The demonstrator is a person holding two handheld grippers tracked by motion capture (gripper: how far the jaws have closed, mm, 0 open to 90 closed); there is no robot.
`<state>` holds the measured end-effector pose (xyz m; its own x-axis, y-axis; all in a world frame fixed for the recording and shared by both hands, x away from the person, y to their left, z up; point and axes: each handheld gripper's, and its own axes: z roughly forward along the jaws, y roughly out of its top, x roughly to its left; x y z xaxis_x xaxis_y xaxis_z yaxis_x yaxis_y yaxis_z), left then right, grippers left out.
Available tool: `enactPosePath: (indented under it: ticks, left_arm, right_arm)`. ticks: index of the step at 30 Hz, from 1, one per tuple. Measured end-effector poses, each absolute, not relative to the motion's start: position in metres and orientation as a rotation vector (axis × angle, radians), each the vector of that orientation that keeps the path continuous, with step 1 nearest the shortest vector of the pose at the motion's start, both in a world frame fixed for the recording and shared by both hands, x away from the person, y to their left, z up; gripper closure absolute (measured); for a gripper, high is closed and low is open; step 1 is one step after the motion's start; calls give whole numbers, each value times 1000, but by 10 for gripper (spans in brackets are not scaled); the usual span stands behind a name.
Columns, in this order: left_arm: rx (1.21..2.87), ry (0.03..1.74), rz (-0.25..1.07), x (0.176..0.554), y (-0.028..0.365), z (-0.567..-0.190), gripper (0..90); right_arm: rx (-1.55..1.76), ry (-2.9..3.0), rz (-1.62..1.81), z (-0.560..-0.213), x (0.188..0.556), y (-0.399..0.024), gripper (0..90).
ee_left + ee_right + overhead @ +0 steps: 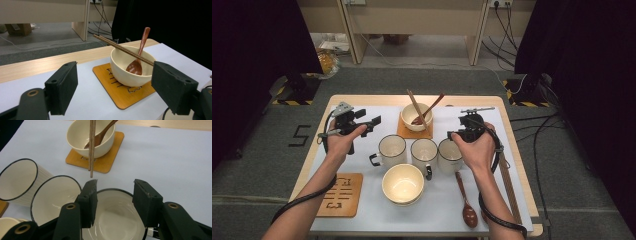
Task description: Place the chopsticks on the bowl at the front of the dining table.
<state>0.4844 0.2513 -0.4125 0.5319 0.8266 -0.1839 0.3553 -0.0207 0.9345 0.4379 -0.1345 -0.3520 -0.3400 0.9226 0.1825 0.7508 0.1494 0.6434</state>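
The table (512, 150) filled mid-frame; the right gripper (115, 195) hung at centre-right with jaws spread over the rightmost mug (112, 220), pinching nothing; the left gripper (113, 87), centre-left, stood wide open facing the bowl (125, 67).

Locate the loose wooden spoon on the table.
In the high view, the wooden spoon lies near the table's front right edge, just below the rightmost mug.

Jaws: we see ours spread wide, nothing between.
Bowl (130, 71): we find it on coaster (120, 96).
Inside: spoon (138, 58); chopsticks (122, 49) across rim.
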Motion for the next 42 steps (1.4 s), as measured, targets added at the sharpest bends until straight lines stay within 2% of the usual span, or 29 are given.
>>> enactPosePath:
  ticks: [42]
  left_arm:
    - [1693, 992, 485, 526, 212, -402, 207]
  right_arm:
    - [1569, 2084, 1085, -356, 388, -168, 519]
